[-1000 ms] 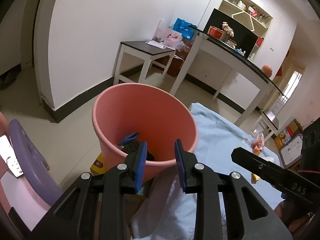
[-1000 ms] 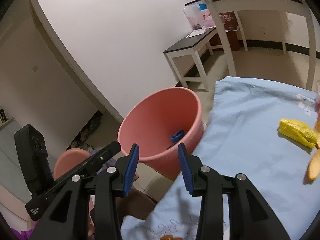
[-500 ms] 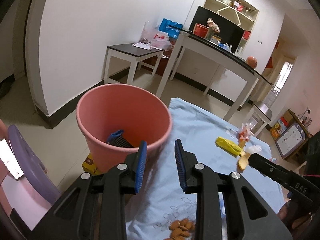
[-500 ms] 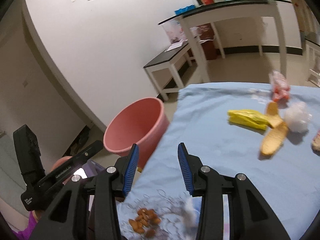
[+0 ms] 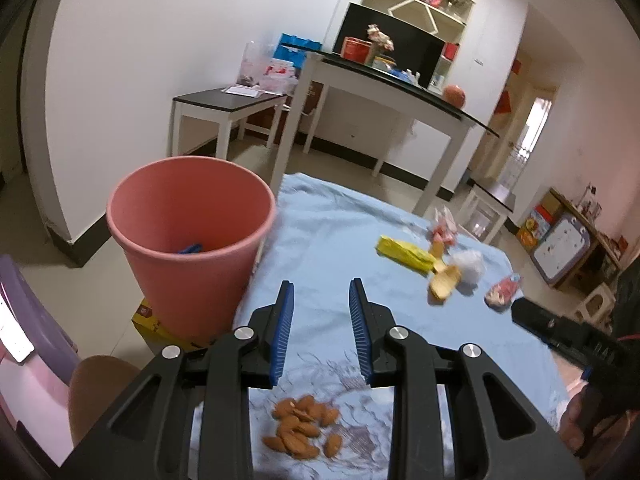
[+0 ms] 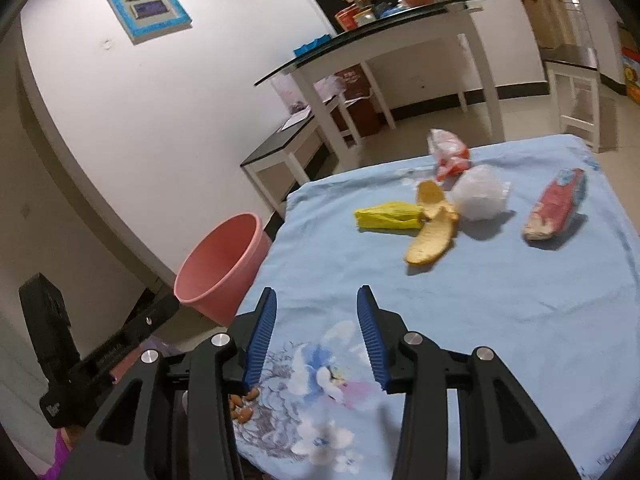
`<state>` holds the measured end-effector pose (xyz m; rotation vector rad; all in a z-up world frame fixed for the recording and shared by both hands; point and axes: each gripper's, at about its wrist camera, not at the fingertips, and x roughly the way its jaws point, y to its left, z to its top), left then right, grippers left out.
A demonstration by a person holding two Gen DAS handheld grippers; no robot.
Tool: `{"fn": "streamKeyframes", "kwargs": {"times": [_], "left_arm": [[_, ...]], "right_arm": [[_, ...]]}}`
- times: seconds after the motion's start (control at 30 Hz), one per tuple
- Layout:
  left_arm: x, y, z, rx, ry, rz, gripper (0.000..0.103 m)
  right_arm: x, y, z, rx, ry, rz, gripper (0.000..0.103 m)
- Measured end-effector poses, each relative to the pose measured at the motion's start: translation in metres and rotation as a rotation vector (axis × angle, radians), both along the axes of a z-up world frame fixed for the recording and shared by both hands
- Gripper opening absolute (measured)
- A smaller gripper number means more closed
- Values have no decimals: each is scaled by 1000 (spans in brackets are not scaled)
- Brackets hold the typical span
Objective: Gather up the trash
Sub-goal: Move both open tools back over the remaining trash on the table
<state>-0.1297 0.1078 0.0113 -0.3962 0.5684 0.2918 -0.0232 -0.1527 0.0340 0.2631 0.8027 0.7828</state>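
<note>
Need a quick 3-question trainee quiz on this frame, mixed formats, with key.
1. True or false: the left gripper and the right gripper both hold trash.
2. Multiple choice: where does the pink bin stand? A) on the blue tablecloth B) beside the table's edge, off the cloth C) under the black-topped side table
3. Fill in: the banana peel touches the yellow ____.

Key: 1 false, both are open and hold nothing; 2 B; 3 wrapper.
</note>
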Motion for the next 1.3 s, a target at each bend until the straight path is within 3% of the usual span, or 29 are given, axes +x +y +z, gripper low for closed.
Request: {"fn": "streamKeyframes", "kwargs": {"times": [0.17,0.37,0.7,1.2,1.3], "left_arm": [[-5,-24,-10,0,19,-29,29],[-10,-44,-9,21,12,-74,29],[-24,-60,-14,-26,-17,-166,29],[-48,-69,-7,-33,-87,-199,29],[-53,-72,-5,-19,-95,-203,29]], "right_arm": [[-13,-11,0,8,-10,-11,44],[-36,-10,9,-24,-91,-13,44],[-66,-4,14,-76,-142,-47,47],[-123,-2,24,-170,-273,-79,47],[-130,-6,25,-166,-293,-92,54]]}}
